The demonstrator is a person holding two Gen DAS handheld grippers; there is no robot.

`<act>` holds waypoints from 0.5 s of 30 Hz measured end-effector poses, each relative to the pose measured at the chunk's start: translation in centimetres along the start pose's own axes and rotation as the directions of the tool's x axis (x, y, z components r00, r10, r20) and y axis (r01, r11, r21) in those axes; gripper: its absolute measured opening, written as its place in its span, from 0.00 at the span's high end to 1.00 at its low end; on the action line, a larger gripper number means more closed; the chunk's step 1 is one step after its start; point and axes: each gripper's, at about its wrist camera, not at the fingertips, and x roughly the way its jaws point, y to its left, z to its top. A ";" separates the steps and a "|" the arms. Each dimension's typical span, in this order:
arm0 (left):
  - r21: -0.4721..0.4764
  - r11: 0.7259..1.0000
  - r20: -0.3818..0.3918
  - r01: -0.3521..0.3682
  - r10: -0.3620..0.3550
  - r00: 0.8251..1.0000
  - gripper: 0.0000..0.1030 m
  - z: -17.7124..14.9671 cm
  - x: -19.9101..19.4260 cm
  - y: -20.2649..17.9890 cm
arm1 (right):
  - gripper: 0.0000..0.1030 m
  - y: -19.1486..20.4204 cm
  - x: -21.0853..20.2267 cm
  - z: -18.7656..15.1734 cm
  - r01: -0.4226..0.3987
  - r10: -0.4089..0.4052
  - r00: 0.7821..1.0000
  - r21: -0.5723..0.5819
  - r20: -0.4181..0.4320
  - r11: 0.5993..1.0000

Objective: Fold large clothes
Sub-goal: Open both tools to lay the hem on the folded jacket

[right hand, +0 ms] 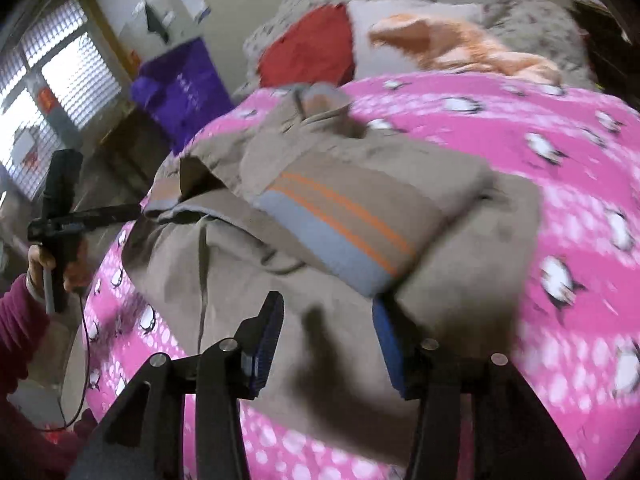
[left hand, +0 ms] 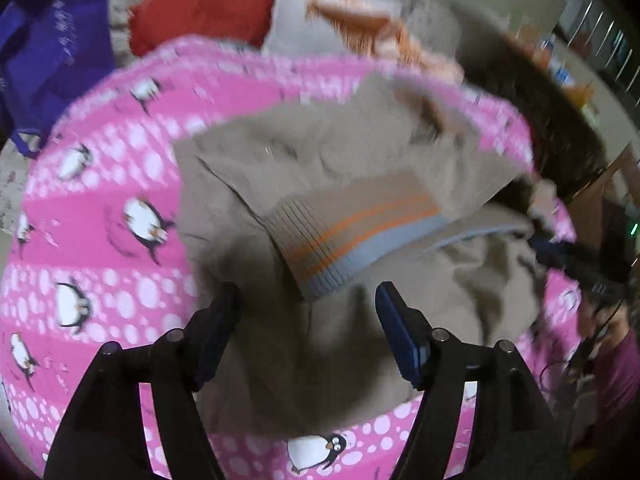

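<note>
A large tan jacket (left hand: pixel 320 168) with a ribbed band striped orange and grey-blue (left hand: pixel 360 224) lies crumpled on a pink penguin-print blanket (left hand: pixel 104 208). My left gripper (left hand: pixel 308 308) is open just above the jacket's near part, holding nothing. In the right wrist view the jacket (right hand: pixel 360 184) and its striped band (right hand: pixel 340 228) lie ahead. My right gripper (right hand: pixel 326 316) is open over the jacket's near edge. In that view the left gripper (right hand: pixel 136 212) shows at the far left, its tips at a jacket corner. In the left wrist view the right gripper (left hand: pixel 540 240) touches the cloth's right edge.
A red cushion (left hand: pixel 208 4), a white pillow and an orange cloth (left hand: pixel 372 28) lie beyond the blanket. A purple bag (left hand: pixel 48 60) stands at the far left. In the right wrist view a window (right hand: pixel 52 80) and a purple bag (right hand: pixel 180 84) are at the back left.
</note>
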 end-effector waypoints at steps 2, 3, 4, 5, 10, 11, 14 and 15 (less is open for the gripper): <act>-0.034 0.999 -0.051 -0.001 -0.001 0.999 0.33 1.8 2.0 -0.1 | 0.55 0.1 1.5 2.4 0.005 -0.005 1.000 0.014 -0.006 1.000; -0.050 0.999 -0.048 0.001 -0.004 0.999 0.33 2.6 2.2 0.0 | 0.55 0.0 1.5 3.7 0.018 -0.019 0.999 0.029 0.029 0.999; -0.080 0.997 -0.008 0.019 -0.020 1.000 0.33 4.2 1.7 0.2 | 0.55 -0.3 1.0 5.3 0.031 -0.036 0.995 0.060 0.089 0.998; -0.107 0.994 0.047 0.037 -0.032 0.998 0.33 5.5 0.8 0.5 | 0.54 -0.7 0.1 6.8 0.034 -0.053 0.984 0.110 0.169 0.993; -0.258 0.963 0.194 0.079 -0.028 0.981 0.32 8.3 -3.1 3.3 | 0.35 -2.0 -4.5 10.2 -0.017 -0.079 0.930 0.257 0.359 0.966; -0.249 0.964 0.193 0.089 -0.041 0.980 0.32 8.0 -3.4 3.5 | 0.36 -1.7 -4.9 9.8 -0.016 -0.072 0.935 0.242 0.348 0.970; -0.200 0.977 0.175 0.069 -0.033 0.984 0.29 5.3 -3.9 4.0 | 0.35 -1.4 -5.9 6.4 0.041 -0.098 0.951 0.196 0.293 0.980; -0.193 0.979 0.161 0.067 -0.036 0.986 0.29 4.6 -3.8 4.1 | 0.35 -1.6 -5.7 4.8 0.060 -0.107 0.959 0.181 0.264 0.982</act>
